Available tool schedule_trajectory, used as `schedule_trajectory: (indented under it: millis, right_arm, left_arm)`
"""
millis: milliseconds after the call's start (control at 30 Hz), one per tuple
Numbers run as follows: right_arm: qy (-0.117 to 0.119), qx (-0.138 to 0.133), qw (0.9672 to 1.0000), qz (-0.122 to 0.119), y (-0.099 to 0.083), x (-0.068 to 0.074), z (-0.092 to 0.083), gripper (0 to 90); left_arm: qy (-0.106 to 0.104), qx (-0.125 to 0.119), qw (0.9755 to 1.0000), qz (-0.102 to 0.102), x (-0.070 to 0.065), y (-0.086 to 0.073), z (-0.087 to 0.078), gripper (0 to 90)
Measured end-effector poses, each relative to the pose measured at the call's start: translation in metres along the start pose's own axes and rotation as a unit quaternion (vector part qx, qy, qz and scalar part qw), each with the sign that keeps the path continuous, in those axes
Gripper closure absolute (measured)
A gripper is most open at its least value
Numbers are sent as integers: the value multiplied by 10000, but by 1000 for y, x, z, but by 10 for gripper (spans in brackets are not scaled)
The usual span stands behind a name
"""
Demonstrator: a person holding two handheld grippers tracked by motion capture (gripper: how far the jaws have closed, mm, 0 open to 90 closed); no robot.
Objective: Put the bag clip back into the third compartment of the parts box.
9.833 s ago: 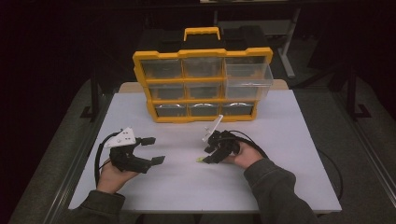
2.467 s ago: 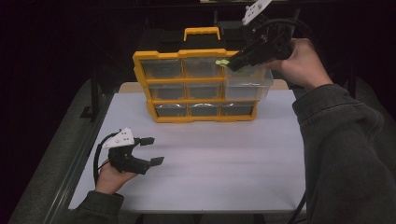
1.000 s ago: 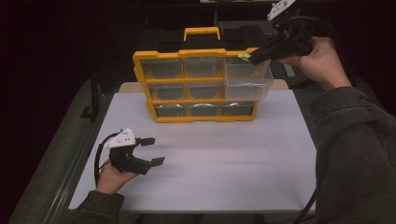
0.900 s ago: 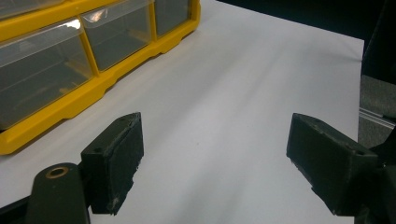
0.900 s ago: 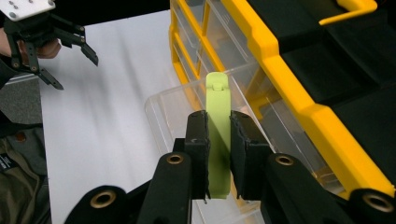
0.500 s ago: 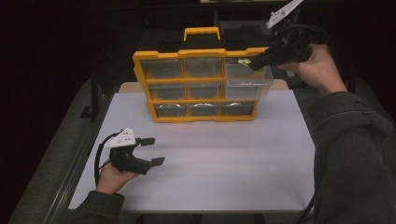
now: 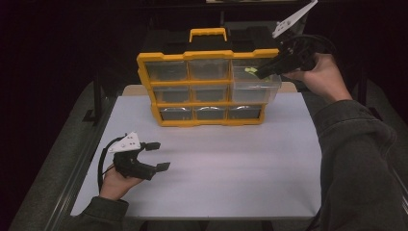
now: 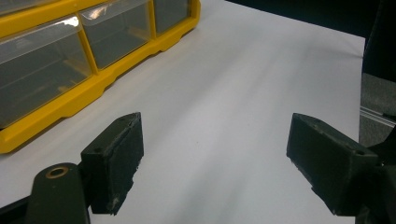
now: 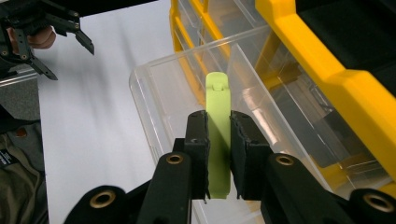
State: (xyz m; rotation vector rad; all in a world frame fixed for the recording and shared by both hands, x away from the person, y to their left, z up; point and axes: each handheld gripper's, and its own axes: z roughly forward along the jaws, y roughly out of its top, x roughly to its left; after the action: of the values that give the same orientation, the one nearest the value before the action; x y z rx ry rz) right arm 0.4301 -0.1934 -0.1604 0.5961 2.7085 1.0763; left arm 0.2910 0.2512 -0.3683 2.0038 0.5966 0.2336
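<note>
In the right gripper view, a lime-green flat plastic piece (image 9: 218, 140) with a rounded, notched tip is seen clamped between the black pads of the right gripper (image 9: 218, 154), the pads pressed against both of its faces. The piece is held over the open mouth of a clear plastic drawer (image 9: 154, 100) that is pulled out from the yellow organizer (image 9: 327, 60). From the high view only a small green fleck (image 7: 250, 70) is made out at the tip of the right gripper (image 7: 263, 73), above the top right drawer (image 7: 255, 89), which juts forward of the other fronts; the piece's shape cannot be read there. Whether the piece touches the drawer's floor cannot be told.

The left gripper (image 7: 156, 155) is shown in the high view resting low near the front left of the white table (image 7: 231, 163), held in the left hand (image 7: 114, 183). Its jaws are spread wide and nothing is gripped between them, which is confirmed in the left gripper view (image 8: 212, 154), where bare matte table surface lies between two blocky black pads (image 8: 116, 158). There the organizer is cut off at the upper left, with just its lower clear drawer fronts and yellow base rail visible.

The organizer's frame is glossy yellow plastic with a black back and a yellow carry handle (image 7: 208, 33) on top. The drawers' contents are hard to make out through the reflections. The right forearm is covered by a dark green sleeve (image 7: 361, 159), cut off at the picture's lower right corner.
</note>
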Motion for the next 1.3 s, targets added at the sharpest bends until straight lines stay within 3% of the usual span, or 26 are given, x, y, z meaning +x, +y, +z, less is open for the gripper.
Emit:
schedule_trajectory:
  millis: [733,1000,1267,1300]
  right_arm:
    - [16,164,9997,153,-7,-7,20,733]
    - [64,-145,9997,160,-5,-7,11,716]
    - [160,-478,9986,168,0,-3,1,569]
    - [195,-503,9982,253,1,0,-1,540]
  left_arm:
    - [14,-12,10000,14,0,0,0,186]
    - [11,-44,10000,2,0,0,0,186]
    - [-9,-24,10000,4,1,0,-1,186]
    - [-12,-35,10000,-10,1,1,-1,186]
